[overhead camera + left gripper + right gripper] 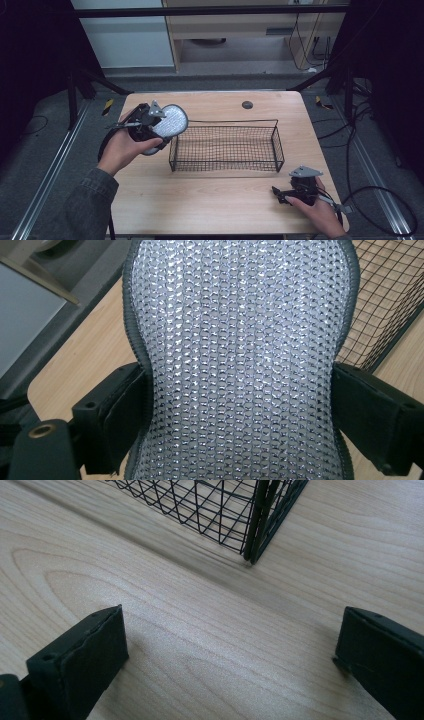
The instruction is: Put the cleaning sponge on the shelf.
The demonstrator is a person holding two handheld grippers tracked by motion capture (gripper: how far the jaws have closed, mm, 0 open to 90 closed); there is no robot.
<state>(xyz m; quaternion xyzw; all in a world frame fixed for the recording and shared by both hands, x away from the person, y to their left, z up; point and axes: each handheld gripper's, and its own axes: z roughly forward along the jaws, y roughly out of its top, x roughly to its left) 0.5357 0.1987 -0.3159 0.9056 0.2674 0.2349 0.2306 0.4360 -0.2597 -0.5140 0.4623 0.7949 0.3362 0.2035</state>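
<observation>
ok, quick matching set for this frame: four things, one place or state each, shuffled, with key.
1. left claw
2. right claw
3. wire basket
4. silver mesh pad

a. empty, mid-table
b. open, low over the near right table
c. held up beside the basket's left end
d. shut on the pad

Pairs: 1-d, 2-b, 3-a, 4-c

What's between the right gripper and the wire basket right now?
Nothing: bare wooden table runs from the open right gripper to the near corner of the wire basket in the right gripper view; the high view agrees.
</observation>
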